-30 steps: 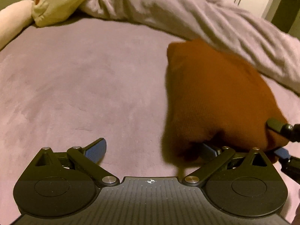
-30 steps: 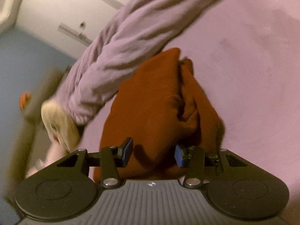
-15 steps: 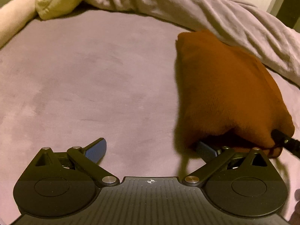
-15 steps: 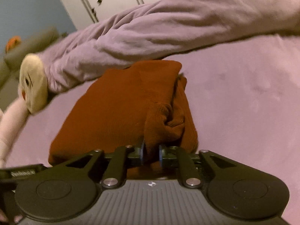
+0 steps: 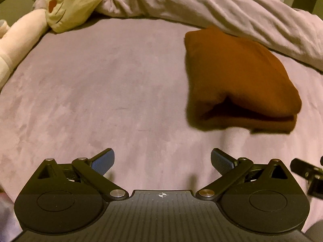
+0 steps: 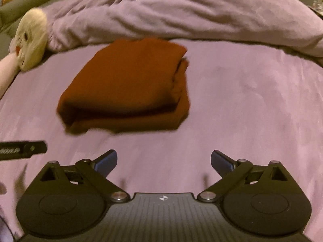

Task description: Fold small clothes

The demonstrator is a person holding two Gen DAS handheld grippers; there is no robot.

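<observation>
Judging by the rust-brown knitted garment (image 6: 129, 84) lying folded on the mauve bedspread (image 6: 252, 104), you have both the left gripper (image 5: 162, 162) and the right gripper (image 6: 164, 161) empty, the left with jaws wide apart and the right with jaws opening, so your next move probably is a final tidy or a new piece.

matt rust knit garment (image 6: 129, 80), velvety mauve bedcover (image 5: 101, 92), matt black plastic claw (image 6: 164, 162)

no legible text, labels, brands or numbers. only a small crosshair mark (image 5: 161, 194) on the left gripper body; a similar mark (image 6: 163, 198) on the right gripper body.
</observation>
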